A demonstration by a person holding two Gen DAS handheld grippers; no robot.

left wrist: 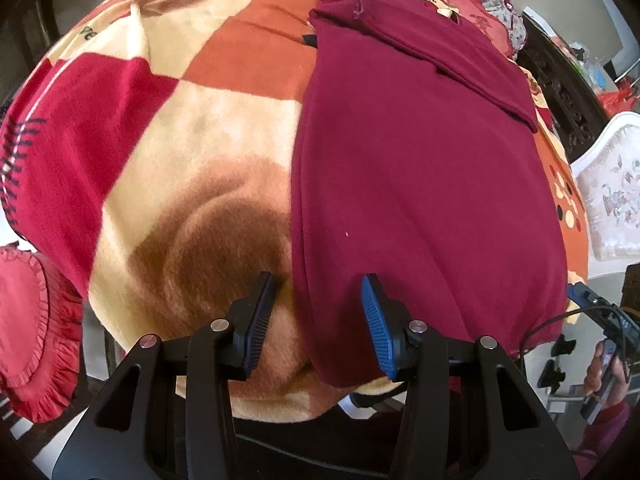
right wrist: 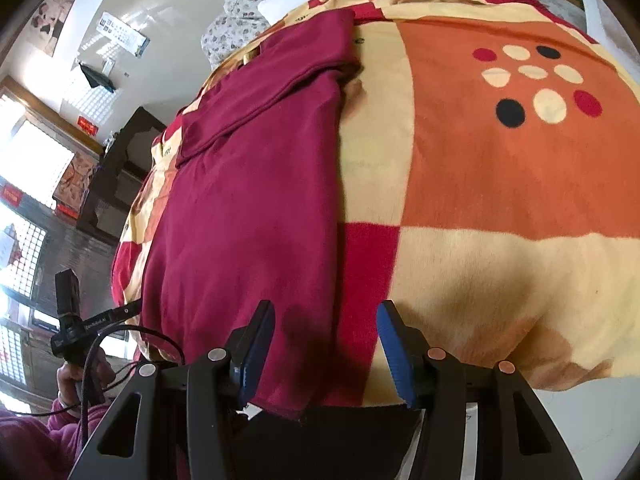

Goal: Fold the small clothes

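Observation:
A dark red garment lies flat on a checked orange, cream and red blanket. A sleeve is folded across its far end. My left gripper hovers open over the garment's left edge near the hem, one finger over the blanket and the blue-padded one over the cloth. My right gripper is open over the right edge near the hem, the cloth's border running between its fingers. Neither pair of pads presses on the fabric.
The blanket ends just below both grippers. A red frilled cushion lies at the left, and a floral pillow at the far end. A white carved chair and a dark cabinet stand at the sides. A hand grips the other handle.

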